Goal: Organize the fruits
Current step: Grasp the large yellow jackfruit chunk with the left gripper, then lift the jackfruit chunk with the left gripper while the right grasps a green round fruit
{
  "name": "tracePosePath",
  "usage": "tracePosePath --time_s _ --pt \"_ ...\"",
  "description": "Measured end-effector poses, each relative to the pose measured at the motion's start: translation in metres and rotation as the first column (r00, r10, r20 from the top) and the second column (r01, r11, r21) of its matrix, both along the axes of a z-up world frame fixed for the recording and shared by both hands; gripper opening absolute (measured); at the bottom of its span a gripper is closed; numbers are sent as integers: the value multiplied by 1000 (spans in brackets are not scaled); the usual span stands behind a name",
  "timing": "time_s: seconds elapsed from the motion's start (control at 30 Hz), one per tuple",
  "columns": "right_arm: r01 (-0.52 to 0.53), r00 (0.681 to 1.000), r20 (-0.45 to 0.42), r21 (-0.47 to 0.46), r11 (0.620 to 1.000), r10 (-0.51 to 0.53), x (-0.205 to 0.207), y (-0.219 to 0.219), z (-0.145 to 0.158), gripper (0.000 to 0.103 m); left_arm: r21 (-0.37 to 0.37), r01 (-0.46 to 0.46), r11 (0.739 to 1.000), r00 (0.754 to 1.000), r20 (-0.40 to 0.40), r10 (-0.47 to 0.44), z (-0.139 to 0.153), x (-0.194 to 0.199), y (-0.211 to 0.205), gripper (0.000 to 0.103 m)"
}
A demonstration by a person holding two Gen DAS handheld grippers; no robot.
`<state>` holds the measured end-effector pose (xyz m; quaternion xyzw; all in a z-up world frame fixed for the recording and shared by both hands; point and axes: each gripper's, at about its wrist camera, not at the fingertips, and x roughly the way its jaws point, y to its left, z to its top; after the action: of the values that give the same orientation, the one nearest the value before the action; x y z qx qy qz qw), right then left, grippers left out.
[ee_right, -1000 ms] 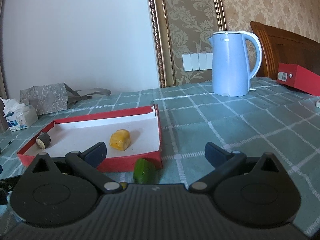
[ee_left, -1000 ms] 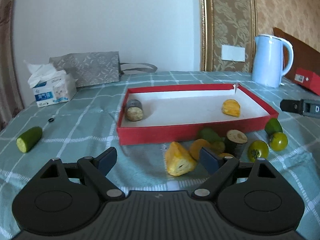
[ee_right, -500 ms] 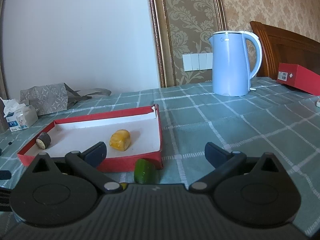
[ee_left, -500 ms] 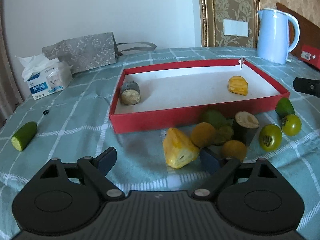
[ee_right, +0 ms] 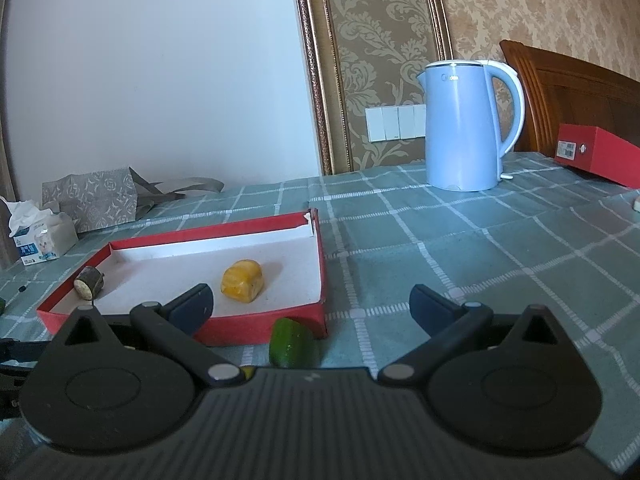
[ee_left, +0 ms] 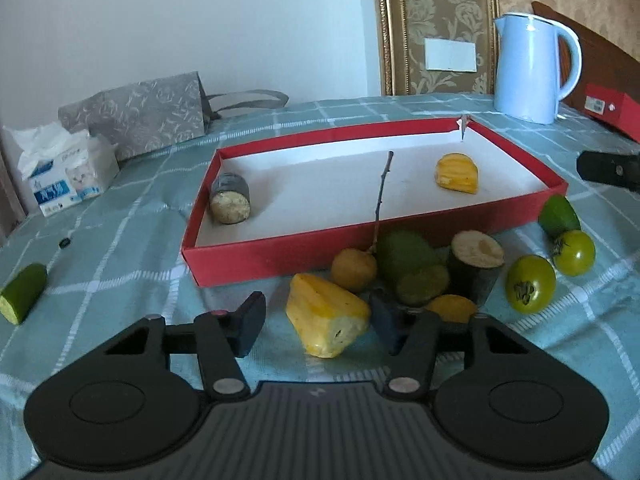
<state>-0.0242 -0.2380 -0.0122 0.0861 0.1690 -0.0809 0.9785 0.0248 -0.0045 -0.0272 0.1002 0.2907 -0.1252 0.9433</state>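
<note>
A red tray (ee_left: 280,256) with a white floor holds a dark round slice (ee_left: 230,204) and a yellow chunk (ee_left: 456,173). In front of it lies a pile: a yellow wedge (ee_left: 326,316), a round yellow fruit with a stem (ee_left: 354,270), green fruits (ee_left: 404,252), a dark cut piece (ee_left: 476,256) and two green tomatoes (ee_left: 530,284). My left gripper (ee_left: 316,312) is closing around the yellow wedge; a gap still shows at its left finger (ee_left: 248,324). My right gripper (ee_right: 311,304) stands open and empty above a green piece (ee_right: 290,342) by the tray's corner (ee_right: 320,320).
A blue kettle (ee_right: 464,128) stands at the back right, with a red box (ee_right: 596,152) beyond it. A tissue box (ee_left: 64,176) and a grey bag (ee_left: 140,112) are at the back left. A cucumber end (ee_left: 22,292) lies far left.
My left gripper moved closer to the pile and its jaws narrowed around the yellow wedge. The right gripper has not moved.
</note>
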Motion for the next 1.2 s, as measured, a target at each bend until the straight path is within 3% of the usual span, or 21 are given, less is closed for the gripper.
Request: tracePosePath --time_s 0.1,0.3,0.73,0.97,1.1,1.2 --pt "0 1000 0 0 1000 0 0 0 0 103 -8 19 1000 1000 -2 -19 0 -1 -1 47" --pt "2 1000 0 0 1000 -2 0 -1 0 103 -83 -1 997 999 -45 -3 0 7 9 52" --pt "13 1000 13 9 1000 -13 -2 -3 1 103 -61 17 998 1000 -18 -18 1 0 4 41" --pt "63 997 44 47 997 -65 -10 -17 4 103 -112 -48 993 999 3 49 7 0 17 38" --pt "70 997 18 47 996 -70 -19 -25 -1 103 -101 -73 992 997 1 73 6 2 20 37" --pt "25 1000 8 34 999 -26 -29 -28 -5 103 -109 -73 991 997 5 74 7 2 21 37"
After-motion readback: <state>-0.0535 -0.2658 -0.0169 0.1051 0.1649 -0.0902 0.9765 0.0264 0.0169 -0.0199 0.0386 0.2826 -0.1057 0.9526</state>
